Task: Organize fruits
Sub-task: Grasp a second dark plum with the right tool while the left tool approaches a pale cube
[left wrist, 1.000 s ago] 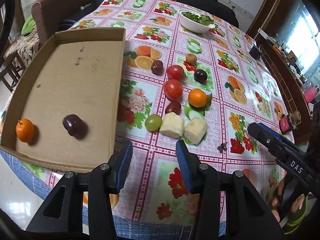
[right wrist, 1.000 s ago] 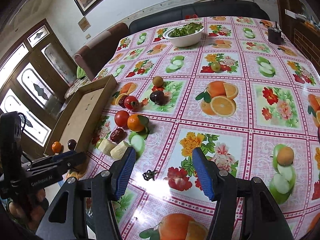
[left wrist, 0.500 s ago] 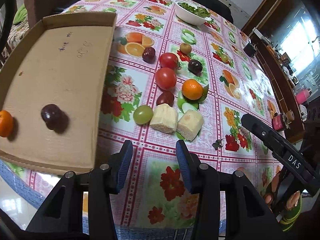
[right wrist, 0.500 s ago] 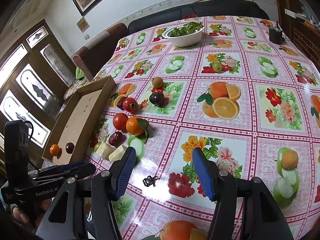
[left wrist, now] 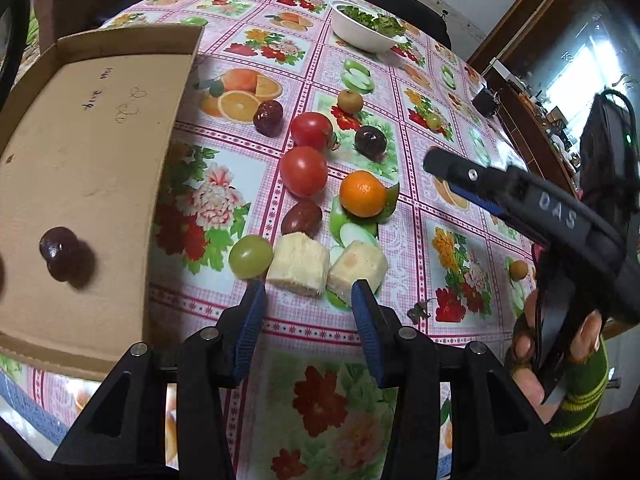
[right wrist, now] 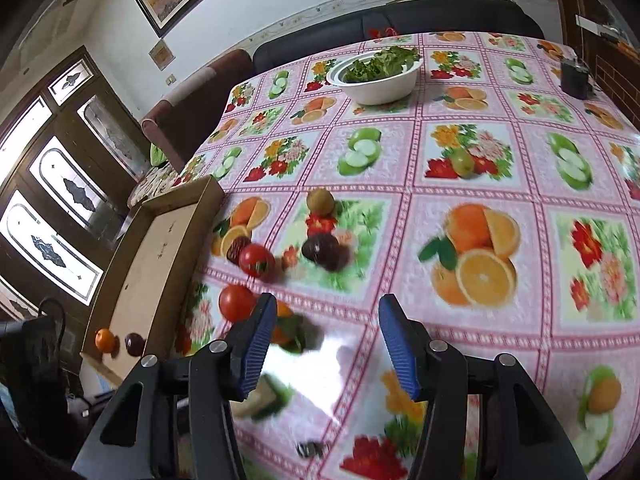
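Note:
A cardboard tray (left wrist: 92,140) lies at the left and holds a dark plum (left wrist: 60,250); the right wrist view also shows a small orange (right wrist: 105,339) in it. On the tablecloth lie a green grape (left wrist: 251,256), two pale fruit chunks (left wrist: 299,263), two tomatoes (left wrist: 303,171), an orange (left wrist: 363,194), dark dates (left wrist: 301,218) and a kiwi (left wrist: 350,101). My left gripper (left wrist: 306,300) is open and empty, just short of the chunks. My right gripper (right wrist: 326,320) is open and empty over the table, and shows in the left wrist view (left wrist: 520,196).
A white bowl of greens (right wrist: 376,76) stands at the far end. A small dark metal bit (left wrist: 418,312) lies near the front. A dark box (right wrist: 574,78) sits far right. A sofa and chair edge the table's far side.
My left gripper has moved forward and right, close to the grape and chunks. My right gripper has swung forward over the fruit; its view is blurred.

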`<state>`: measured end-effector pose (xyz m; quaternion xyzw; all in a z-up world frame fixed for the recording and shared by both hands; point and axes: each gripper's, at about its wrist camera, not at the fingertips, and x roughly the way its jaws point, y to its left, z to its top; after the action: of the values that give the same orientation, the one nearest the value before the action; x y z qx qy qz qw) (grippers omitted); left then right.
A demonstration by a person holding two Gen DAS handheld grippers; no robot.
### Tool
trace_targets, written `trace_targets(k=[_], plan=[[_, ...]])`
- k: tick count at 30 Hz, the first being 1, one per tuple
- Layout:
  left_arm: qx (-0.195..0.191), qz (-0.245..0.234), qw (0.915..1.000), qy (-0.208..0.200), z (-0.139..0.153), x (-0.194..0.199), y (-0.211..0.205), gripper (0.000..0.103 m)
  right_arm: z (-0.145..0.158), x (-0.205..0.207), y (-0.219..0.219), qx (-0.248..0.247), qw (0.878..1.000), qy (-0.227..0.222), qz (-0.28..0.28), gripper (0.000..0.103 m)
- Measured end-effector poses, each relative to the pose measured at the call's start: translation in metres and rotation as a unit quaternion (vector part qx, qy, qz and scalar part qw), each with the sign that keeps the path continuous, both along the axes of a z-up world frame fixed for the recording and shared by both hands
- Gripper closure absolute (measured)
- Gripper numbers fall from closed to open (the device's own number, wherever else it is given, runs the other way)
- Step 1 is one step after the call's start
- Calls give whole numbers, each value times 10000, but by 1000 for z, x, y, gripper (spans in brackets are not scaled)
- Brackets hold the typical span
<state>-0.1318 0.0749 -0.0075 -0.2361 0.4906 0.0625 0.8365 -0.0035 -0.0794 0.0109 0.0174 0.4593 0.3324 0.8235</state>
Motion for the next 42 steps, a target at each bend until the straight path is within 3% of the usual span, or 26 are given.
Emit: trace_targets(k=[10, 19, 22, 26, 31, 35, 39, 42], plan=[[649, -355, 9970, -229, 7, 13, 14, 60, -7, 18, 10, 20, 9999, 111, -38, 48], [393, -879, 9952, -170, 5, 10, 3, 60, -14, 16, 13, 4, 9999, 167, 13, 48], [617, -880, 9941, -163, 4, 10, -4, 61, -19, 19, 20, -50, 9997, 215, 45, 49], [596, -892, 9941, -152, 4, 8, 1, 74, -21, 21, 28, -63, 9996, 231, 124, 53], [624, -1085, 9920, -176, 4, 7, 0, 74, -20, 24, 32, -55, 9996, 224, 140, 53], [303, -1023, 9942, -123, 2, 17, 4, 74, -23, 28, 39, -74, 9995, 259, 178, 53], [605, -1116, 9918, -136, 2, 19, -7, 74, -32, 36, 47, -141, 9991, 343, 186, 53], [579, -1058, 9926, -165, 2, 15, -6, 74, -36, 39, 50, -158, 9992, 306, 182, 55]])
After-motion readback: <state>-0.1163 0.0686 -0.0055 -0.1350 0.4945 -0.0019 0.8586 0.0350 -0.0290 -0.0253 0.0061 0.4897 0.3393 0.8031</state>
